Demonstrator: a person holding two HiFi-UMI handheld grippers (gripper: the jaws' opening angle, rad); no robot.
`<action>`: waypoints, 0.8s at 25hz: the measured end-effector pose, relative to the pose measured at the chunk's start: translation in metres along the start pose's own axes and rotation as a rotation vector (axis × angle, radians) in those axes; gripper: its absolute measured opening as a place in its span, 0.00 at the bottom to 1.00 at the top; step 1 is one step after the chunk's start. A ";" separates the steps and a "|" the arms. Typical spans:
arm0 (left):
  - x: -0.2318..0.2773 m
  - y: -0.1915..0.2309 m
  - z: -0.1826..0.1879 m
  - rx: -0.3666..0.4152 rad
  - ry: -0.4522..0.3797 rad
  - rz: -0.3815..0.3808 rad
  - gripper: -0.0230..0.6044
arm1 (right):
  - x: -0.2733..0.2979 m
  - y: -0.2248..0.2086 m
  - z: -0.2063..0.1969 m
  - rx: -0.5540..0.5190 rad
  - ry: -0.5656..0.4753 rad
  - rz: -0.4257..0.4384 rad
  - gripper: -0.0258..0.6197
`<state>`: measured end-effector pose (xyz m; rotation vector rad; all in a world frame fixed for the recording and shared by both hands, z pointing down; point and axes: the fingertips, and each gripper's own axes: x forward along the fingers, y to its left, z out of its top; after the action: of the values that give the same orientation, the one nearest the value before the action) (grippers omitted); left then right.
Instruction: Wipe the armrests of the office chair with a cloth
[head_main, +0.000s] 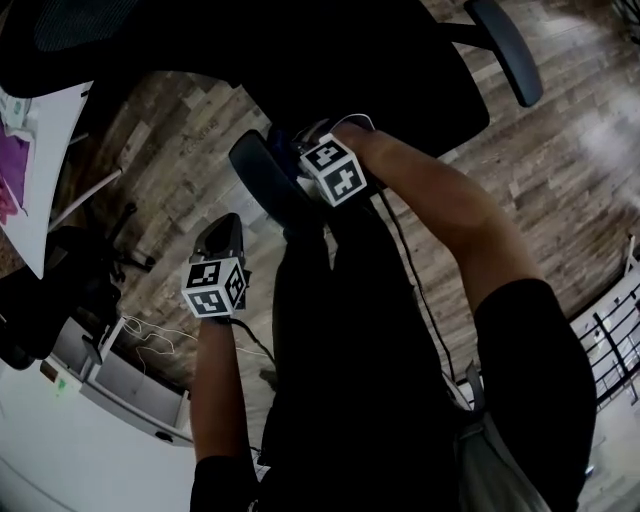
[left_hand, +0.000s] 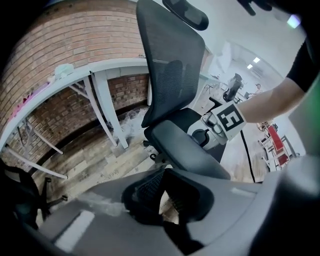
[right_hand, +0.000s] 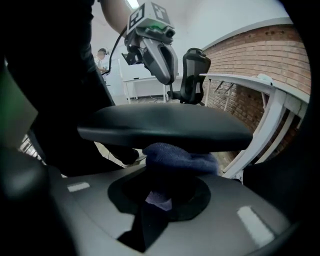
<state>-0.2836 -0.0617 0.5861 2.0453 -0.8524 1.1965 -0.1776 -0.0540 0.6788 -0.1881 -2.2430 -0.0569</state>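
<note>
While my right gripper (right_hand: 161, 190) pinches the cloth (right_hand: 182, 156) against the armrest (right_hand: 165, 126) for wiping, my left gripper (left_hand: 165, 197) hangs nearby, spread and empty.

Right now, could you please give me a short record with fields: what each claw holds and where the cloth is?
left claw: open, empty, apart from the chair
right claw: shut on cloth
cloth: blue, bunched, against the near edge of the armrest
armrest: dark pad
other armrest: no claw near it
office chair: black, mesh back
</note>
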 end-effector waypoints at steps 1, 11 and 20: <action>0.000 0.002 0.000 -0.009 -0.001 0.006 0.05 | 0.004 -0.003 0.001 -0.005 0.001 0.011 0.17; -0.014 0.027 -0.019 -0.110 -0.004 0.076 0.05 | 0.044 -0.039 -0.036 0.132 0.048 0.081 0.17; -0.016 0.032 -0.040 -0.186 -0.014 0.093 0.05 | 0.063 -0.057 -0.054 0.292 0.036 0.033 0.17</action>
<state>-0.3346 -0.0468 0.5935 1.8844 -1.0355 1.1083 -0.1838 -0.1085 0.7625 -0.0650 -2.1820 0.2807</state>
